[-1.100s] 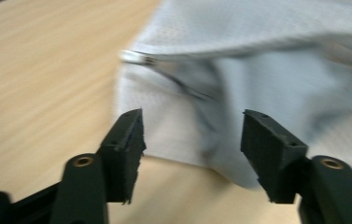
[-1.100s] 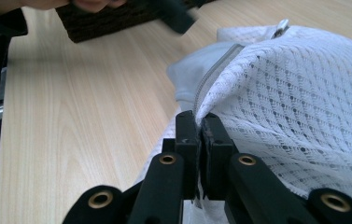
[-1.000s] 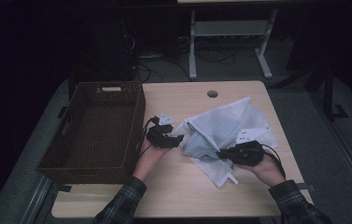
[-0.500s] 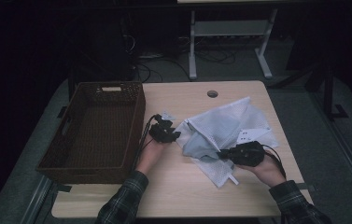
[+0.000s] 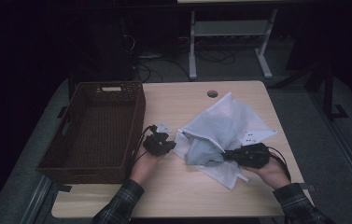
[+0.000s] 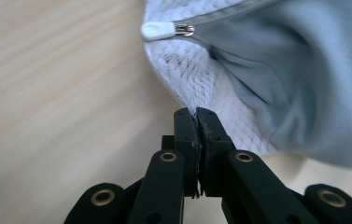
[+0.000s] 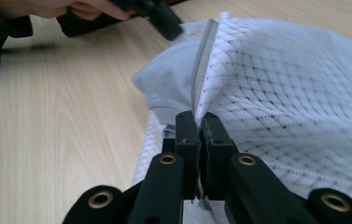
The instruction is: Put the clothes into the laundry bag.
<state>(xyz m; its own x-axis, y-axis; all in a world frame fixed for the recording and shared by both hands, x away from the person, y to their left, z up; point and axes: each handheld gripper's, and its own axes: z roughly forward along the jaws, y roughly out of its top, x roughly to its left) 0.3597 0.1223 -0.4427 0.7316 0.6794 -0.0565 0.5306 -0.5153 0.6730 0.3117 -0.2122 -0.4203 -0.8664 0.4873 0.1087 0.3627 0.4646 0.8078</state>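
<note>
A white mesh laundry bag (image 5: 232,122) lies on the wooden table, and a grey-blue garment (image 5: 199,151) bulges out of its open side. My left gripper (image 5: 173,145) has just been closing. Its jaws now pinch the bag's mesh edge (image 6: 187,77), just below the white zipper pull (image 6: 159,31). My right gripper (image 5: 224,156) is shut on the opposite edge of the opening, where the zipper tape (image 7: 204,51) runs up from its jaws. In the right gripper view the garment (image 7: 169,88) sits behind that tape, with the left gripper (image 7: 164,18) beyond it.
A dark brown wicker basket (image 5: 137,119) stands at the table's left side, close to my left hand. Bare tabletop (image 5: 178,100) lies behind the bag, with a cable hole (image 5: 212,94) near the far edge. Table legs and cables are on the floor beyond.
My left gripper has moved right to the bag's opening and its jaws have shut on the mesh edge. The right gripper has kept still, holding the bag.
</note>
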